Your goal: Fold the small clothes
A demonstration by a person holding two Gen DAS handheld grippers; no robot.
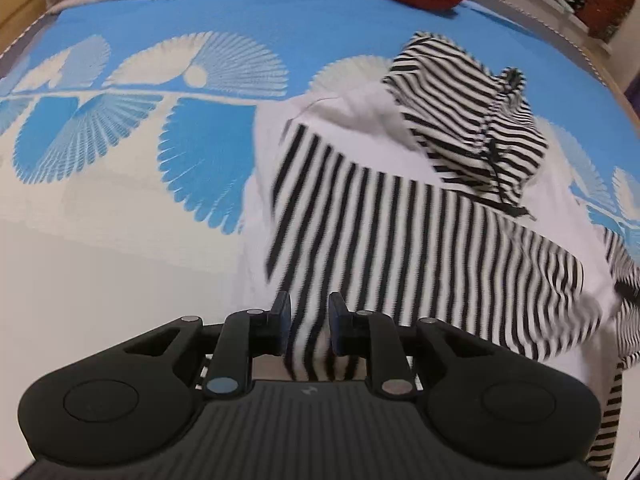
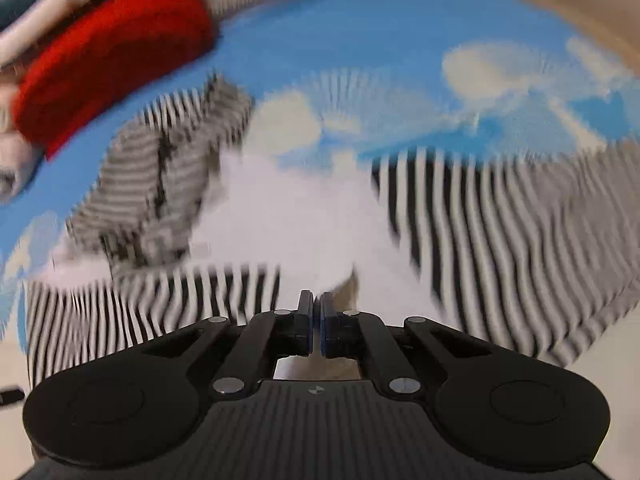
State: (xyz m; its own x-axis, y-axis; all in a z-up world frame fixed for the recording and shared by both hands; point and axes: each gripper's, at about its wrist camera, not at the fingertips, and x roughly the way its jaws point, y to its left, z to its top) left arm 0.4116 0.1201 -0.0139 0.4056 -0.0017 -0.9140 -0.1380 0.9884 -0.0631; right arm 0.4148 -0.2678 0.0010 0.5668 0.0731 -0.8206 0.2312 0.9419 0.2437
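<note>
Left gripper [image 1: 309, 322] clamps a striped fold of the hoodie [image 1: 420, 216]. Right gripper [image 2: 316, 320] has its jaws together over the white part; any cloth between them cannot be told. Hoodie lies on the blue sheet [image 1: 240, 12].

A small top [image 1: 400, 216] with black and white stripes and a plain white middle lies spread out on the bed. Its striped hood [image 1: 472, 120] is bunched up at the far end.
</note>
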